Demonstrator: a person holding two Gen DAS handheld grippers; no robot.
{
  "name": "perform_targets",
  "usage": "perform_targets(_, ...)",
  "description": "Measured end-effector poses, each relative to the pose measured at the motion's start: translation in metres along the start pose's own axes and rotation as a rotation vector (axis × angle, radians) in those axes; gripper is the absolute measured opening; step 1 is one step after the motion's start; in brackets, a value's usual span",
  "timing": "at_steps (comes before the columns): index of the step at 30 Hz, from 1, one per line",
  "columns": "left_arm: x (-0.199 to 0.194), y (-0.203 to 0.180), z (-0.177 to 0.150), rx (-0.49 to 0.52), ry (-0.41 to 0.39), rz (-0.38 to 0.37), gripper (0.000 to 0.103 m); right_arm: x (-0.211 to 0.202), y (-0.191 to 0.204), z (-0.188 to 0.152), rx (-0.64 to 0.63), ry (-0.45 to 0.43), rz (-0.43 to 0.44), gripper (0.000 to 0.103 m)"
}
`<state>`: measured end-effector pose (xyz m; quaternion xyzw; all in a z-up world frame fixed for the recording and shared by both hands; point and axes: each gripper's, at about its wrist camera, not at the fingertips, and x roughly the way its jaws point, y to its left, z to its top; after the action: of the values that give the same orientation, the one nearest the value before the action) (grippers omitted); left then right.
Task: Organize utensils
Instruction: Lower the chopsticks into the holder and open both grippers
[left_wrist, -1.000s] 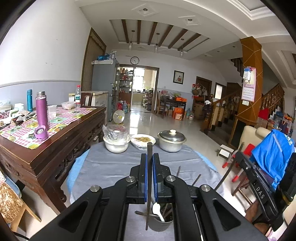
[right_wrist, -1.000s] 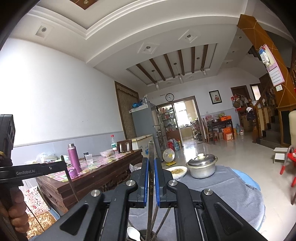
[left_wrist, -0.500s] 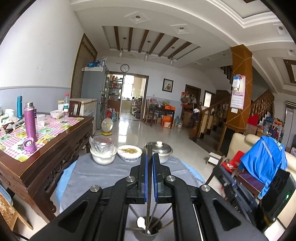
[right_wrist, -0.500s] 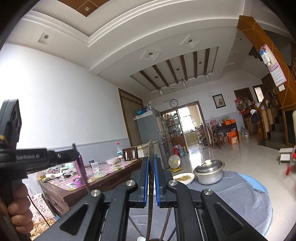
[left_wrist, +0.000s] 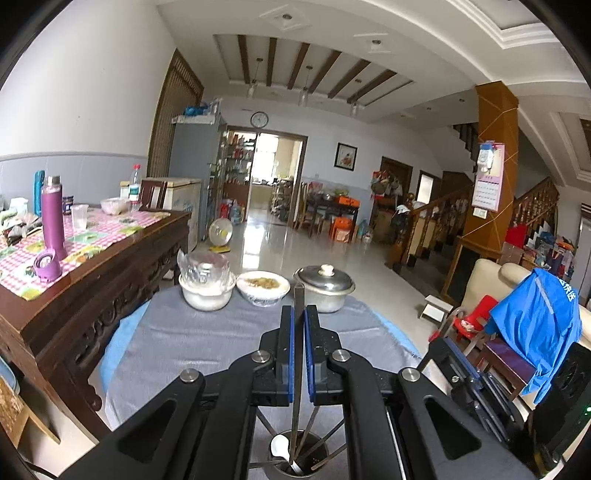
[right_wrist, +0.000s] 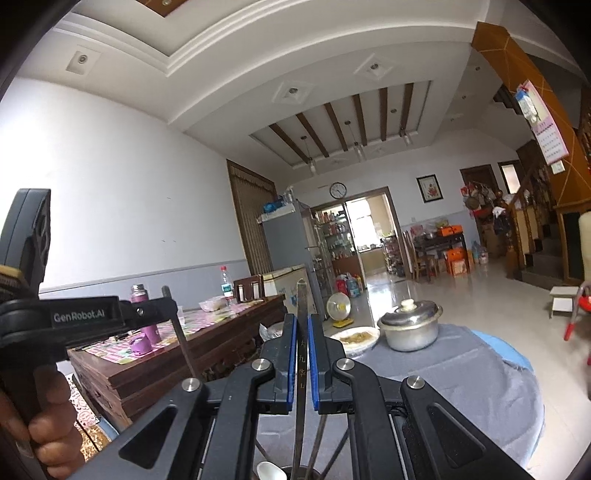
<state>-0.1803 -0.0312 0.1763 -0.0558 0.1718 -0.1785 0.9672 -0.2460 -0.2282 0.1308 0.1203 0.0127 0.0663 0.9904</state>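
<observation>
My left gripper (left_wrist: 299, 350) is shut on a thin dark chopstick (left_wrist: 297, 306) that hangs down into a metal utensil cup (left_wrist: 317, 452) on the grey cloth. In the cup are a white spoon (left_wrist: 277, 446) and several chopsticks leaning outward. My right gripper (right_wrist: 303, 354) is shut on a chopstick with gold characters (right_wrist: 301, 325), which also points down toward the cup (right_wrist: 284, 472) and spoon (right_wrist: 266, 470). The right wrist view shows the left gripper (right_wrist: 167, 306) at the left with its chopstick (right_wrist: 183, 343), held by a hand (right_wrist: 48, 424).
At the far edge of the cloth-covered table (left_wrist: 177, 343) stand a wrapped white bowl (left_wrist: 207, 291), a dish of food (left_wrist: 263, 288) and a lidded steel pot (left_wrist: 325, 288). A wooden table (left_wrist: 92, 280) with a purple flask (left_wrist: 53, 218) is left. A chair with a blue jacket (left_wrist: 535, 325) is right.
In the right wrist view the left gripper and its chopstick have moved right, toward the middle. Both chopsticks stay gripped over the cup.
</observation>
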Motion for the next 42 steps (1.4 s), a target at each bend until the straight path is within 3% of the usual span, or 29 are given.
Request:
perform_targets(18,0.027,-0.006,-0.026,0.034,0.089,0.047,0.005,0.015,-0.013,-0.024,0.029,0.080,-0.019,0.007)
perform_targets(42,0.024,0.005,-0.032,0.029,0.104,0.082,0.005,0.017,0.002,-0.033,-0.004,0.133,0.020,0.007)
